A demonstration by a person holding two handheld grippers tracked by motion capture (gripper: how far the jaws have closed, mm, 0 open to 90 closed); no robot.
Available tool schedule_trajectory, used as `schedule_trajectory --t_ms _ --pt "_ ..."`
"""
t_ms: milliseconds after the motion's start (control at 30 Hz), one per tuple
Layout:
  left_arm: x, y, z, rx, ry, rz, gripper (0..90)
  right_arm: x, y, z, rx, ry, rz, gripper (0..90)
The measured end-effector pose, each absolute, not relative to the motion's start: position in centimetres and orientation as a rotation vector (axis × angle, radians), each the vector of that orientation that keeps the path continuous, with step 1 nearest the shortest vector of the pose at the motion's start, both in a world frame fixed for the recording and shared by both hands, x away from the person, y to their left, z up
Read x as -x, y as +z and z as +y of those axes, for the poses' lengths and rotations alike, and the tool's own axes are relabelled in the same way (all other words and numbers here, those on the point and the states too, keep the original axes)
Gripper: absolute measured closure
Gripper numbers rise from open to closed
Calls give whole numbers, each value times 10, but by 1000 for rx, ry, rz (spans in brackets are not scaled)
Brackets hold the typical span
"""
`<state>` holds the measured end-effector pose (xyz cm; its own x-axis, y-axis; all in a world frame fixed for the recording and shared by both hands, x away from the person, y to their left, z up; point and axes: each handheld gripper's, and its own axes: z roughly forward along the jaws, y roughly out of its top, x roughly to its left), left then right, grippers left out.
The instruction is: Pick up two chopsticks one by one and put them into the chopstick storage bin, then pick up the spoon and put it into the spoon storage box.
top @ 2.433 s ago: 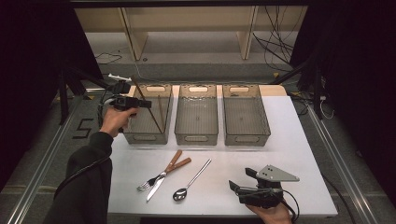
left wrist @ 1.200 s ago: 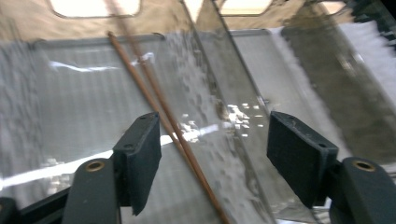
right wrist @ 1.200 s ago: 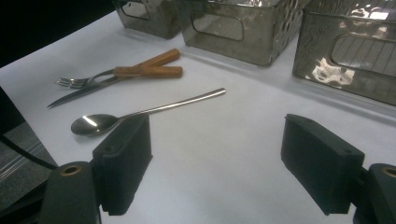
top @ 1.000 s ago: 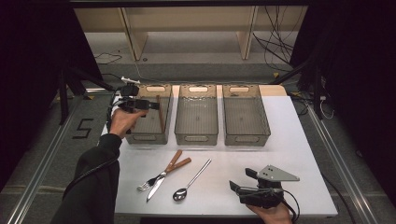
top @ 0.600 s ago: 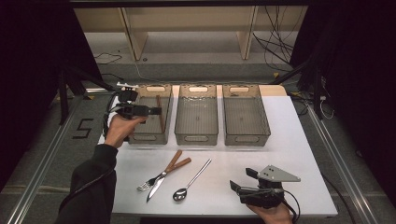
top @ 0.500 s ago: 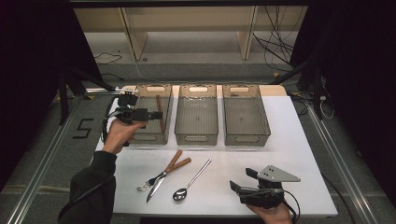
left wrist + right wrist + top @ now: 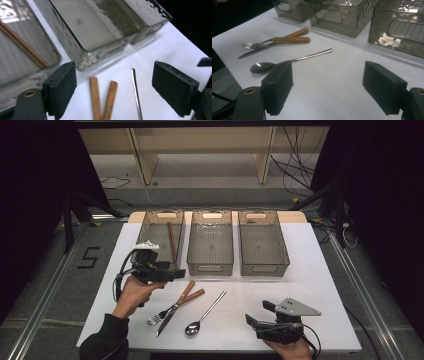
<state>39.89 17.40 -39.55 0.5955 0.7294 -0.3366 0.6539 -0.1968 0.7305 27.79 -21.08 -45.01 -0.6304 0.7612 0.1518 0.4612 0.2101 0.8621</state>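
Wooden-handled fork (image 7: 172, 306) and knife (image 7: 181, 306) lie crossed on white table (image 7: 320, 270) before three clear bins, left gripper (image 7: 176, 274) hovering above them, jaws released and empty for pickup, right gripper (image 7: 250, 322) resting open.

Black "5" (image 7: 89, 257) marked on grey floor (image 7: 50, 285), left of table.

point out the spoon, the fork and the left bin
spoon (image 7: 193, 327), high view, on its bowl
fork (image 7: 249, 45), right gripper view, on its tines
left bin (image 7: 165, 214), high view, on its far rim by the handle slot
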Motion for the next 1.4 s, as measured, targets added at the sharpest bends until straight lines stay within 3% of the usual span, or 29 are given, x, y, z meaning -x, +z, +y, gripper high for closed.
schedule_trajectory --t_ms 1233,1400 --pt "-353 -446 98 -2243 76 975 194 -278 -456 -217 -1140 1403 2162 245" --pt "-352 -450 92 -2285 76 972 230 -278 -458 -218 -1146 1400 2163 245"
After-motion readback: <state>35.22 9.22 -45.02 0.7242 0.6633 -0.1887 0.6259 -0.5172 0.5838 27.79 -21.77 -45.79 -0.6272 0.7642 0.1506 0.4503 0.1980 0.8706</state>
